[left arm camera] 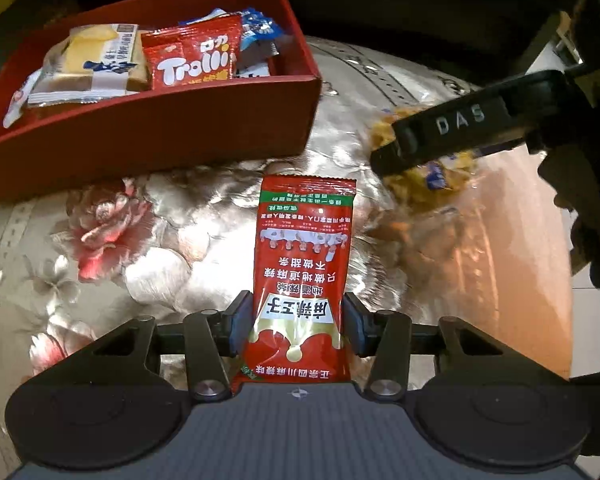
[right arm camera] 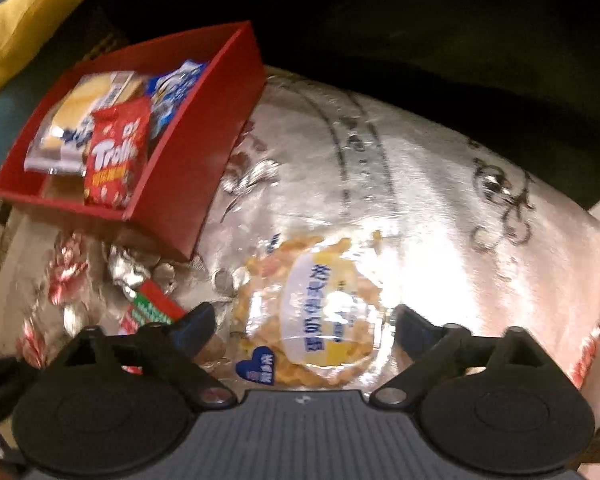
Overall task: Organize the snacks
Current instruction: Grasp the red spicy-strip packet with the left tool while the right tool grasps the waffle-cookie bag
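Left gripper [left arm camera: 296, 328] clenched on a red snack sachet [left arm camera: 306, 264]; blue pads press its two long edges near the lower end. The sachet juts away from the camera, clear of the cloth below. It is glossy red with white and gold print, a green band across the far end and a crimped seal.

Right gripper [right arm camera: 300, 332] released, jaws wide, straddling a round clear-wrapped snack pack [right arm camera: 312, 312] without pressing it. The pack shows yellow-orange pieces, a pale oval label with blue characters and a blue heart sticker at its near edge. It lies on the counter [right arm camera: 440, 208], which is covered in shiny floral cloth.

Red box [left arm camera: 148, 128] sits far left on the counter. Inside: a Trolli packet [left arm camera: 192, 60], a pale cake in clear wrap [left arm camera: 92, 60] left of it, blue-and-white wrappers [left arm camera: 256, 36] right of it.

Left wrist view alone gives the sachet's full face, plus the right gripper from outside, a black finger marked DAS over the round pack. Right wrist view alone gives the round pack's label; of the sachet it shows only a red-green corner at left, and the frame is blurred.
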A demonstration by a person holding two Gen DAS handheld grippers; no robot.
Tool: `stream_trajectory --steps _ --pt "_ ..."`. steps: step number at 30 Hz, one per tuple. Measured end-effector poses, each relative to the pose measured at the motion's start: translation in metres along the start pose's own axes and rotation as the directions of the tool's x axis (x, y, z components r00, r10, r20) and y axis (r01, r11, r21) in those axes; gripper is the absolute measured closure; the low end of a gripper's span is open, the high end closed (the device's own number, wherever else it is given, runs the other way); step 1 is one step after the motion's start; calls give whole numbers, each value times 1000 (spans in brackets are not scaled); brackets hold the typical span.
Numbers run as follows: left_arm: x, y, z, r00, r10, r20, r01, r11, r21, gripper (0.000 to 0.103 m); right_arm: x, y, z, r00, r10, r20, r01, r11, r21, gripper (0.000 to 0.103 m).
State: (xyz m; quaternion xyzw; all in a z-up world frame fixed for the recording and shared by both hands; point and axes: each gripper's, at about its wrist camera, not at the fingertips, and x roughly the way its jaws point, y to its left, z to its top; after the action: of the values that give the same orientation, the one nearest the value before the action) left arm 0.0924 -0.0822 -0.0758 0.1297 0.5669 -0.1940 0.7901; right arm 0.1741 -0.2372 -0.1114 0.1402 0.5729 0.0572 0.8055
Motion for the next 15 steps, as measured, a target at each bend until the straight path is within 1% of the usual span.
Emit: stream_trajectory --steps 3,6,9,10,11,13,15 --pt "8 -8 6 999 38 13 -38 999 20 41 3 6 2 1000 -31 2 31 999 -13 4" --pt "12 -12 11 998 61 24 -62 998 27 35 5 8 3 999 -42 7 42 999 -21 2" --pt "14 -14 11 995 89 34 -90 996 28 22 4 11 1 999 -52 12 53 997 -57 2" --pt "15 -11 12 994 102 36 -103 994 22 16 5 12 1 998 -55 11 56 996 -66 2" --pt "17 -10 13 994 105 34 -106 994 14 14 6 13 1 998 -56 8 56 995 -83 2" --pt "18 -4 14 995 94 32 -94 996 5 14 7 18 0 997 -73 1 72 989 -129 2" --pt "18 -3 13 995 90 33 -90 996 11 18 9 24 -3 995 -99 2 98 977 -191 2"
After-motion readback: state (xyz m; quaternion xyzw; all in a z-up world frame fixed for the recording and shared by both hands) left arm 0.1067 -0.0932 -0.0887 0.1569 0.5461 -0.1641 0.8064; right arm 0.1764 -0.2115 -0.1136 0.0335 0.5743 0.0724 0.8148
